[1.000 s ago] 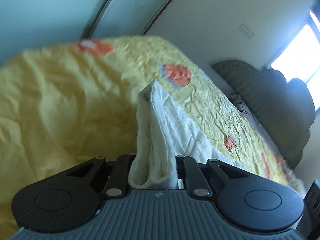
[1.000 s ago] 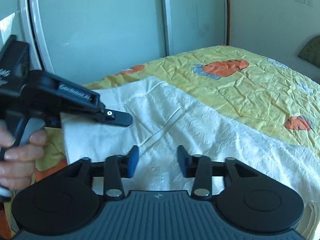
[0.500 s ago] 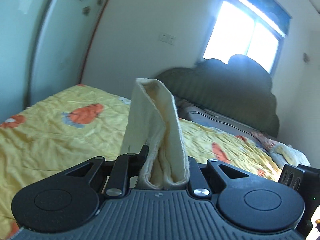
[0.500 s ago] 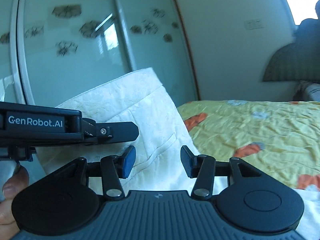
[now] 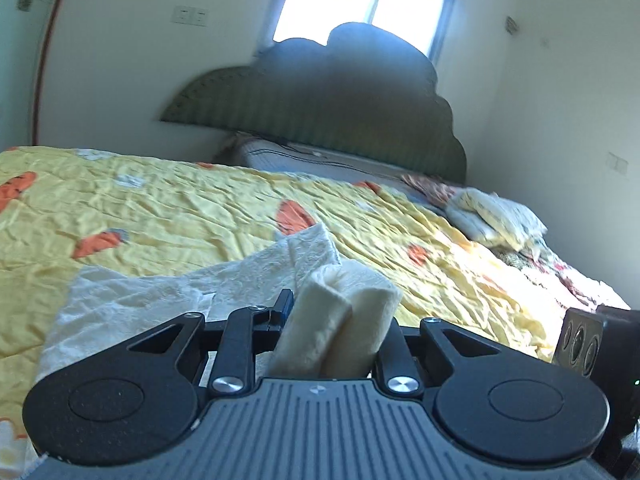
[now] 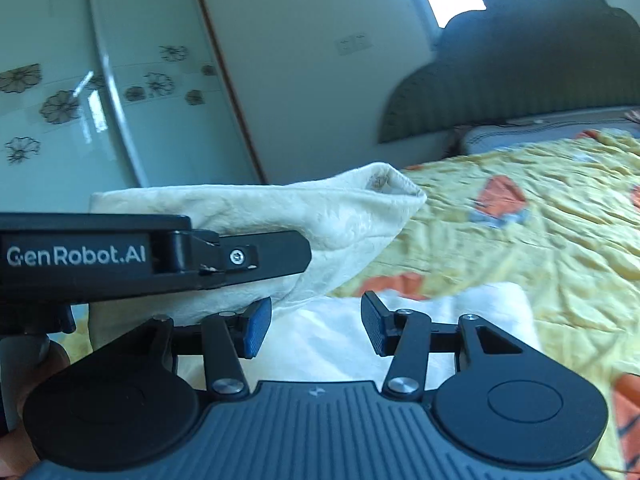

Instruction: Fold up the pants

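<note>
The cream-white pants (image 5: pixel 168 292) lie on the yellow bedspread (image 5: pixel 160 208). My left gripper (image 5: pixel 336 312) is shut on a doubled-over end of the pants (image 5: pixel 340 312) and holds it lifted above the rest of the garment. In the right wrist view the left gripper (image 6: pixel 288 254) shows from the side at the left, with the lifted pants end (image 6: pixel 340 216) hanging from it. My right gripper (image 6: pixel 316 324) is open and empty, just below that lifted end and above the flat part of the pants (image 6: pixel 440 320).
A dark green headboard (image 5: pixel 340 100) and a window (image 5: pixel 360 0) stand at the far end of the bed. Crumpled bedding (image 5: pixel 492 216) lies at the right near the pillows. A sliding wardrobe door with flower prints (image 6: pixel 100 100) is at the left.
My left gripper has lifted the pants end off the bed and swung it toward the headboard. The right gripper has followed beside it, staying open.
</note>
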The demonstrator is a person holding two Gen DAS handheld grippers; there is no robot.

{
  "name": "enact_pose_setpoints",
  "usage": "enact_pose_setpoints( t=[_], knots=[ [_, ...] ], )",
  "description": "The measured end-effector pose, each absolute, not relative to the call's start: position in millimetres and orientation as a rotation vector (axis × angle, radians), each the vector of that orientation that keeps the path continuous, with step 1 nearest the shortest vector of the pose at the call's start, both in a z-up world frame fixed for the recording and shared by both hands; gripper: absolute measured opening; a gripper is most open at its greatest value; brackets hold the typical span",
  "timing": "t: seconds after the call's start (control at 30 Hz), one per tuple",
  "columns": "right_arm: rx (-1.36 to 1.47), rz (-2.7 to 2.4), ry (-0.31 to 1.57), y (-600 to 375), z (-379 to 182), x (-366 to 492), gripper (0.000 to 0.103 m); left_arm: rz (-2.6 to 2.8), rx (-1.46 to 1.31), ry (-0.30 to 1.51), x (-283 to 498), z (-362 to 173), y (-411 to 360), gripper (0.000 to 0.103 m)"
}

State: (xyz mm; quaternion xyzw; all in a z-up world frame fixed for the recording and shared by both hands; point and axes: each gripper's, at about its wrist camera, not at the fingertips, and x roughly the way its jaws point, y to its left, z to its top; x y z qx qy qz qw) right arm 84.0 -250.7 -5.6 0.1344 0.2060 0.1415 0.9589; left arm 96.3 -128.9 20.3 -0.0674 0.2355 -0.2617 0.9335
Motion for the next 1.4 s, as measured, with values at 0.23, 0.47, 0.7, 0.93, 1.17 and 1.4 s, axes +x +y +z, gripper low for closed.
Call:
enact_pose_setpoints(
  t=[0.23,0.47,0.7,0.93,1.17,1.4],
  knots=[
    [0.264,0.186,0.458,-283.8,-24.7,86.2,0.049,-0.578,-0.134,0.537,104.6,-0.8,-174.8,0.019],
    [0.238,0.133,0.529,-297.6,-42.9,82.3,0.058,-0.615,-0.184,0.65,122.8,-17.5,-178.3,0.019],
    [0.712,0.04,0.398,-378.0,-52.9,46.5,0.071,-0.631,-0.159,0.619,120.7,-19.2,-176.6,0.019],
    [1.272,0.44,0.348,-403.2,-83.0,70.7,0.099,-0.66,-0.118,0.612,120.6,-19.2,-182.5,0.027],
    [1.312,0.452,0.472,-384.5,-99.6,101.0,0.101,-0.763,-0.16,0.594,118.7,-3.5,-160.3,0.072],
    [1.249,0.402,0.501,-377.2,-94.9,86.1,0.103,-0.627,-0.184,0.53,116.0,17.9,-85.2,0.082]
  ],
)
